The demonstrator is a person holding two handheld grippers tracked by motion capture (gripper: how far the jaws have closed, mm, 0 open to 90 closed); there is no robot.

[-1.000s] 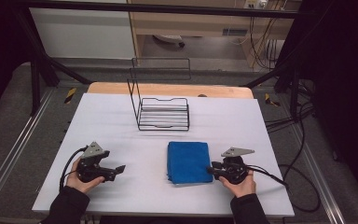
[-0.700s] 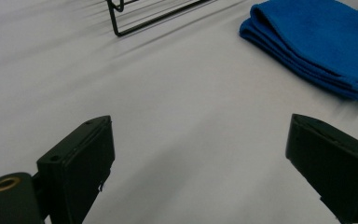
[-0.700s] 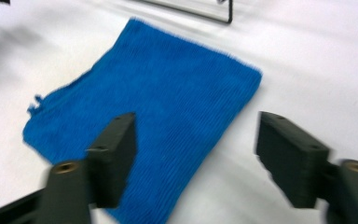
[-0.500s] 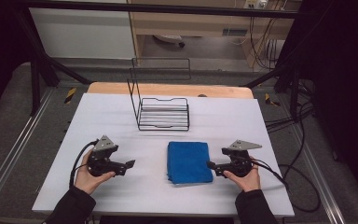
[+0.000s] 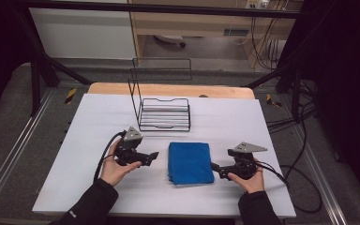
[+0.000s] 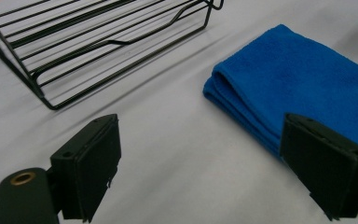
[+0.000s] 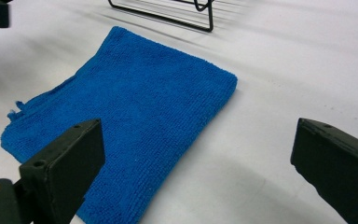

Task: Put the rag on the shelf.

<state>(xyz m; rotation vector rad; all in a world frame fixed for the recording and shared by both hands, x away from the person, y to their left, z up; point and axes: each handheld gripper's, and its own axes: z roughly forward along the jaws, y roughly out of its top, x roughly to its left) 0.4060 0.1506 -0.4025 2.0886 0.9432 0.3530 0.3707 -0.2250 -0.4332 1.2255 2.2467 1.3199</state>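
A folded blue towel (image 5: 190, 162) lies flat on the tabletop (image 5: 262, 122) toward its near edge, between the left gripper (image 5: 150, 156) and right gripper (image 5: 217, 169), both with jaws spread wide, holding nothing. A black wire rack (image 5: 164, 114) stands behind, mid-table.

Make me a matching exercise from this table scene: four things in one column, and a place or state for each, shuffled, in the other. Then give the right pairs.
Things:
1. blue towel
2. wire rack
3. left gripper
4. right gripper

Places or states:
A. open, at the towel's right edge
B. folded, flat on the table between the grippers
C. open, just off the towel's left edge
D. black, beyond the towel, toward the table's far edge

Pairs: 1-B, 2-D, 3-C, 4-A
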